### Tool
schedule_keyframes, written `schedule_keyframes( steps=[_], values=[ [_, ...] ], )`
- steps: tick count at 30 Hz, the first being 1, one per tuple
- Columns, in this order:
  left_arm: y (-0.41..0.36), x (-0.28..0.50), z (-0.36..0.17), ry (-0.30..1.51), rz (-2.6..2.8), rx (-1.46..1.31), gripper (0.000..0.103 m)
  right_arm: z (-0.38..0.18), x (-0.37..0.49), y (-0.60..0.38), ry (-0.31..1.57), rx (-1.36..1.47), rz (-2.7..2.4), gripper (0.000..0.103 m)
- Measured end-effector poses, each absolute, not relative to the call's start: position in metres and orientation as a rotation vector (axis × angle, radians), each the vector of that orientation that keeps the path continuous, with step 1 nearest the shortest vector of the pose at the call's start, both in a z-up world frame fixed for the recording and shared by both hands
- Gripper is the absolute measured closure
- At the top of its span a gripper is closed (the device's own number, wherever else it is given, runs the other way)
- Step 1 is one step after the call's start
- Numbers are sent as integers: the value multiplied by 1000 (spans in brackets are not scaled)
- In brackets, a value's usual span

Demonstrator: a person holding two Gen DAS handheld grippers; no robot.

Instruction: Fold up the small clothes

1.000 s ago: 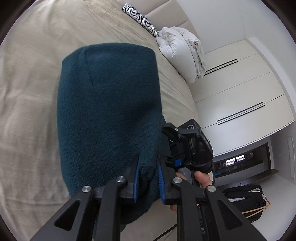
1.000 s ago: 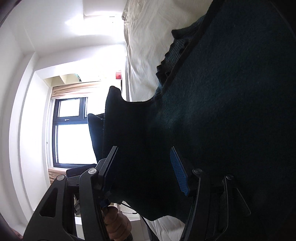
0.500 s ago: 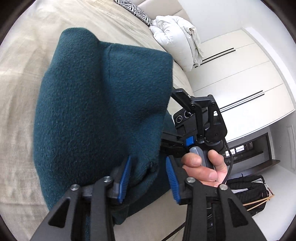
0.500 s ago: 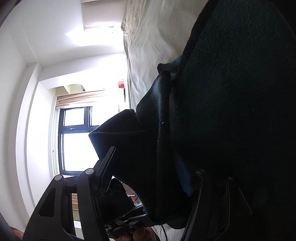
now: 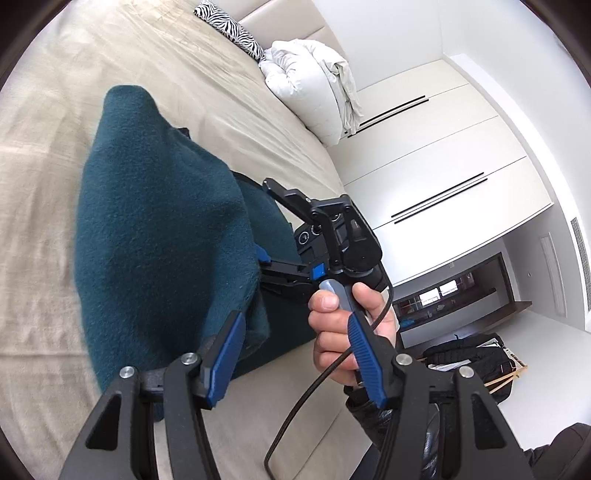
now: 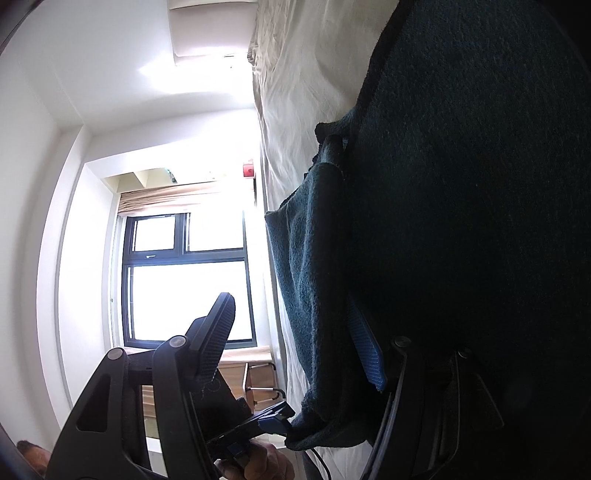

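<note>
A dark teal fleece garment (image 5: 155, 236) lies folded over on the beige bed (image 5: 44, 155). My left gripper (image 5: 295, 350) is open, its blue pads wide apart; the cloth edge lies just beyond the left pad and is not pinched. My right gripper shows in the left wrist view (image 5: 325, 240), held by a hand at the garment's right edge. In the right wrist view the garment (image 6: 461, 184) fills the right side. My right gripper (image 6: 295, 332) is open, and the cloth drapes past its blue right pad (image 6: 365, 354).
A zebra-print pillow (image 5: 229, 29) and a white bundled duvet (image 5: 314, 85) lie at the bed's far end. White wardrobe doors (image 5: 443, 155) stand to the right. A dark bag (image 5: 469, 362) sits on the floor. A window (image 6: 184, 280) shows in the right wrist view.
My left gripper has opened and let go of the garment's edge. The folded top layer has dropped onto the bed. The right gripper's jaws now stand free of the cloth.
</note>
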State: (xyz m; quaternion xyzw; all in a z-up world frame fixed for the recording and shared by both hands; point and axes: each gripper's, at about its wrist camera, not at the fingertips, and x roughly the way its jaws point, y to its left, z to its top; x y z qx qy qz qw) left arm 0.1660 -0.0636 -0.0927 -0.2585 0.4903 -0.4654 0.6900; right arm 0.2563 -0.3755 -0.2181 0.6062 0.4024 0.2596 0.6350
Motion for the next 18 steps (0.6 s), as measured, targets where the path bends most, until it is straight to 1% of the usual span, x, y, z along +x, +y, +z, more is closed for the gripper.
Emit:
schedule_keyframes(
  steps=[5, 9, 13, 14, 15, 17, 18],
  values=[
    [-20, 150, -110, 1102, -953, -584, 42, -211, 257, -376, 952, 1333, 581, 41],
    [0, 144, -126, 1089, -878, -631, 43, -207, 262, -362, 1061, 1203, 527, 41],
    [17, 146, -136, 1102, -831, -649, 43, -198, 265, -351, 1114, 1091, 492, 44],
    [18, 146, -137, 1102, -825, -651, 43, -198, 265, -349, 1127, 1069, 481, 50],
    [19, 148, -137, 1103, -821, -653, 43, -198, 264, -349, 1141, 1053, 469, 54],
    [18, 149, -137, 1100, -814, -647, 43, -200, 263, -350, 1168, 1033, 439, 75],
    [19, 149, -136, 1100, -813, -641, 43, -201, 261, -352, 1171, 1027, 428, 78]
  ],
)
